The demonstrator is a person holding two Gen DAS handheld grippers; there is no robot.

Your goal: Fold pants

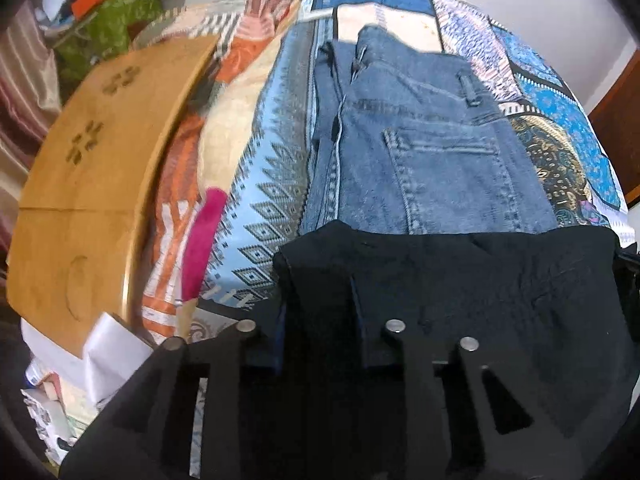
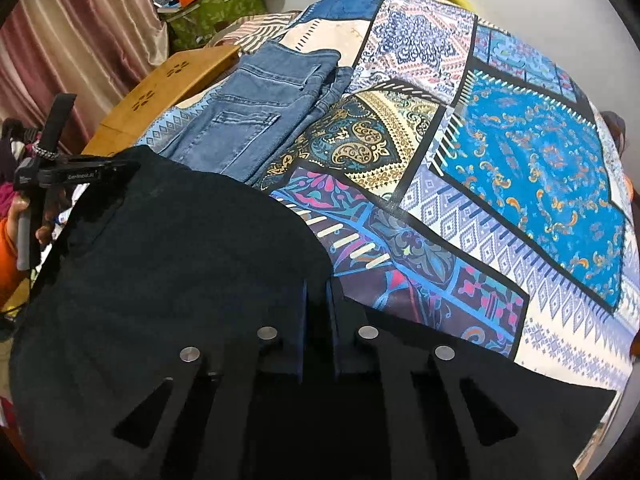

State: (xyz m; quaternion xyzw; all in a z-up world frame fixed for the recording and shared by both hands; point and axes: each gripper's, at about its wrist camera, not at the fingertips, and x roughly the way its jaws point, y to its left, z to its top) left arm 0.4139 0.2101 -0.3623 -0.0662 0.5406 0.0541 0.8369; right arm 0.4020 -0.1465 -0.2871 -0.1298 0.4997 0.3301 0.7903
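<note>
Item: black pants (image 2: 172,264), dark matte cloth, plain, no pocket or seam legible against the black; held up at the near edge of the patchwork bedspread (image 2: 532,168), draped over the front of both tools and hanging slack between them. Right gripper (image 2: 318,312): jaws drawn narrow, a fold of the black cloth pinched between them. Left gripper (image 1: 320,320): fingers buried in the same cloth, one blue-edged finger just showing; it appears to be holding an edge, though how close the jaws stand I cannot tell. Condition: soft, lightly creased, unevenly bunched, no crisp fold line visible. Progress, as judged: early to middle; the garment is lifted rather than laid out, so spreading, halving and stacking seem left to do. Adjacent: blue jeans (image 1: 420,152), already folded flat, back pocket upward, lying on the bedspread just beyond the black cloth. Also present: wooden board (image 1: 92,184) to the left, clutter beyond.
</note>
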